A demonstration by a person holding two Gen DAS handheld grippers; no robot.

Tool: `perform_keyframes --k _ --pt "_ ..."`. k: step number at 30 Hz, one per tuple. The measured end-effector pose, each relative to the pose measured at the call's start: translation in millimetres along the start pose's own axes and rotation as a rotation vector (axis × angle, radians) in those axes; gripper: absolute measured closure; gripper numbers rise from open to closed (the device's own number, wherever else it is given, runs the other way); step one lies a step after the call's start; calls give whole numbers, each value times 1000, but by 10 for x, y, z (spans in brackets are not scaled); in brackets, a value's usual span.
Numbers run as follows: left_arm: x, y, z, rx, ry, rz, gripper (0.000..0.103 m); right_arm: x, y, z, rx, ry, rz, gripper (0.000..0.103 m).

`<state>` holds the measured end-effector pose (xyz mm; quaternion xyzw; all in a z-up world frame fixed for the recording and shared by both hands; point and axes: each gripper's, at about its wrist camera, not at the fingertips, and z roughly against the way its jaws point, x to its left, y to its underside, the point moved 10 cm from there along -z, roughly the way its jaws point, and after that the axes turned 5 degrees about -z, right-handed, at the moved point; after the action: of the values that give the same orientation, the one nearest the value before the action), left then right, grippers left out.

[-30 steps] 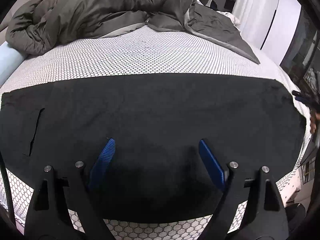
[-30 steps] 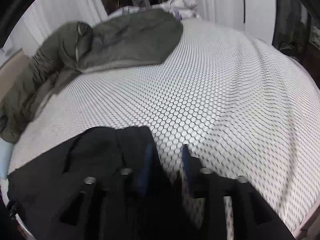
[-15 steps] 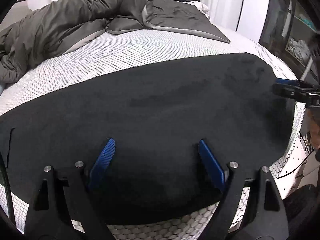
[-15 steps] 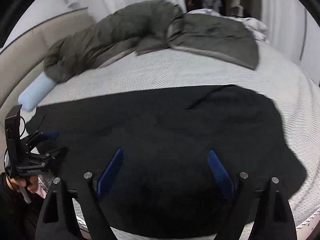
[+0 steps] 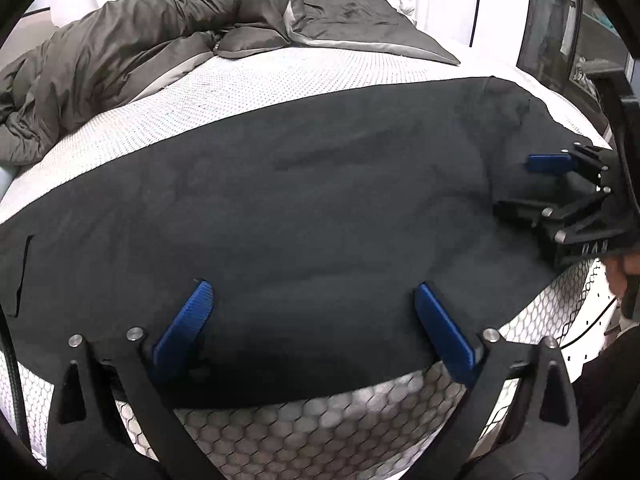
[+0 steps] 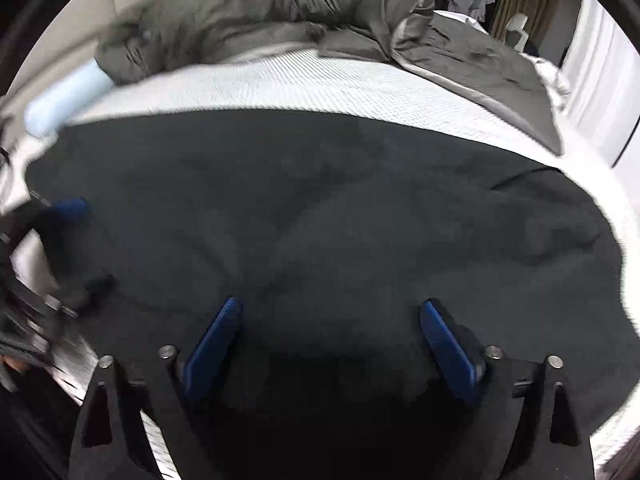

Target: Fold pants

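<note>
With the black pants (image 5: 304, 208) lying spread flat along the near edge of the bed (image 5: 320, 76), the left tool (image 5: 316, 320) and right tool (image 6: 332, 336) are opening wide above them, gripping nothing, apparently lining up to pinch an edge for the next fold.

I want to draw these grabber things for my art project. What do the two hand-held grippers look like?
Each hand-held gripper is black plastic with two long arms shaped like triangles with cut-out holes, joined by shiny silver bolts. The left hand-held gripper and the right hand-held gripper both end in flat, bright blue ribbed fingertips. Pale letters are printed on the right one's black body. A thin black cable runs beside the left one.
</note>
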<state>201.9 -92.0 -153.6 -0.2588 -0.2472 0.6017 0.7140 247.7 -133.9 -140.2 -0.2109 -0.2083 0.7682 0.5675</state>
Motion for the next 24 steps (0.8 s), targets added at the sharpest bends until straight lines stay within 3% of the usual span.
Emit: perform_keyframes --k 8,13,17,21,24 --pt "14 1 90 3 -9 14 2 -532 325 208 59 24 -50 6" --pt "-226 -282 155 -61 -3 -46 2 -551 203 497 -55 -29 -93 6" --pt "-450 -410 -54 -23 11 -77 2 -330 -98 460 -104 -108 -107 6" --pt "-589 -319 -184 25 25 -97 1 -336 -409 18 -32 -113 -150 6" --pt "-561 -303 -164 27 53 -75 1 -397 -335 -199 52 -71 -135 7"
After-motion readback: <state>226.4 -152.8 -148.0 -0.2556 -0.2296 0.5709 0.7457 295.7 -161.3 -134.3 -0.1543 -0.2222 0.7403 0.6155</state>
